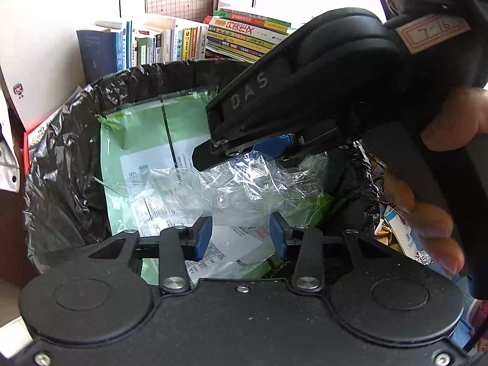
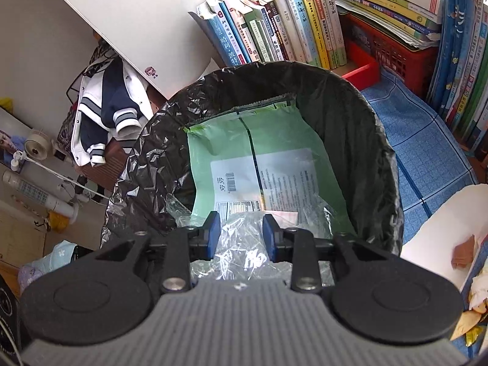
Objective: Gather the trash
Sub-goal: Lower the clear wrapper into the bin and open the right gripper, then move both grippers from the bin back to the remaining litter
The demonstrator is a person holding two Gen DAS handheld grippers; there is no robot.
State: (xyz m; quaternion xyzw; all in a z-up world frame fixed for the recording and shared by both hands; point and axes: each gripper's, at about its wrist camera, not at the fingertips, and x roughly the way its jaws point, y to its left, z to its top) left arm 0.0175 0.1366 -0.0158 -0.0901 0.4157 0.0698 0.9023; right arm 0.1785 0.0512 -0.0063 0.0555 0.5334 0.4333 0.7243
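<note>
Trash bin [image 2: 378, 152] lined with a black bag already holds a green packet [image 2: 244, 152] and crumpled clear plastic wrap [image 1: 244, 183]. Both grippers, left [image 1: 241, 238] and right [image 2: 241, 235], hover over it, jaws apart, gripping nothing. More scraps [image 2: 463, 253] seem left outside.
</note>
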